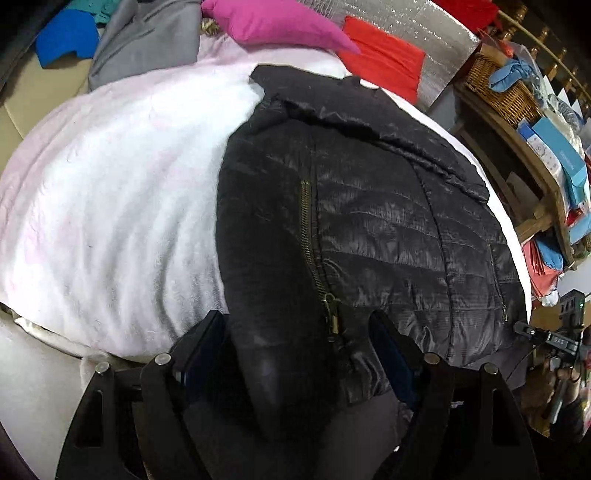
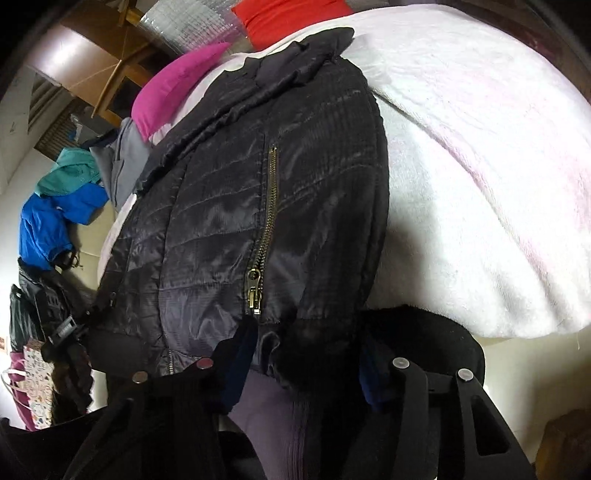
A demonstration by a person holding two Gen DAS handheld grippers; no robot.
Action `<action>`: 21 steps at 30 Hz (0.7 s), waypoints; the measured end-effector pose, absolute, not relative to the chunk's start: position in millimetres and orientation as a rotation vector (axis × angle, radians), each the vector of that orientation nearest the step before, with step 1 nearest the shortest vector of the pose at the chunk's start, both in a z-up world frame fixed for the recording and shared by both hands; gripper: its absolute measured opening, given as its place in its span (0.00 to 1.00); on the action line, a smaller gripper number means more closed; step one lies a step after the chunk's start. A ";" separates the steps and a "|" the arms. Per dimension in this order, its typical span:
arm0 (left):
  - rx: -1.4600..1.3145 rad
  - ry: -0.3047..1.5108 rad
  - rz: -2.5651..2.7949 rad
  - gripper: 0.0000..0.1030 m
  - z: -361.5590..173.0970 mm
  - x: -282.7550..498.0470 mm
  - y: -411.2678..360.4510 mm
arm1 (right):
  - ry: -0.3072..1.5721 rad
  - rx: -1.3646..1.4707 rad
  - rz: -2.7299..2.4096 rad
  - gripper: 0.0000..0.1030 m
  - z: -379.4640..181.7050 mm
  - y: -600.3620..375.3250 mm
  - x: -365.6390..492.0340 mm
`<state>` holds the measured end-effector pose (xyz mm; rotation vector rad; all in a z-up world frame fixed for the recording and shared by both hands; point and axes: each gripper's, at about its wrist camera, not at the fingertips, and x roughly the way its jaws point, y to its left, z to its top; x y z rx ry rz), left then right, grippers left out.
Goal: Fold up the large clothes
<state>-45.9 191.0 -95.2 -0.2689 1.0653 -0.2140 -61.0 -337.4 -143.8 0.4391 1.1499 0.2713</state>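
A black quilted jacket [image 1: 369, 221] with a brass zipper [image 1: 308, 236] lies on a white fluffy blanket [image 1: 122, 192]. My left gripper [image 1: 295, 343] sits at the jacket's near hem, its jaws wide apart on either side of the hem and a folded sleeve. In the right wrist view the same jacket [image 2: 240, 206] fills the middle, zipper [image 2: 267, 221] facing up. My right gripper [image 2: 306, 354] is also at the hem, jaws apart around the dark cuff and hem. Whether either pinches the fabric is unclear.
A magenta cushion [image 1: 280, 22], a red cushion [image 1: 384, 62], grey [image 1: 147, 40] and blue garments [image 1: 66, 37] lie at the far side. A wooden shelf with a wicker basket [image 1: 498, 88] and boxes stands to the right. A blue garment [image 2: 48, 225] lies left.
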 end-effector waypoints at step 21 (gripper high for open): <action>-0.310 1.081 -0.243 0.30 -97.3 -45.3 201.0 | 1.107 0.751 0.342 0.53 -153.6 -367.8 -63.1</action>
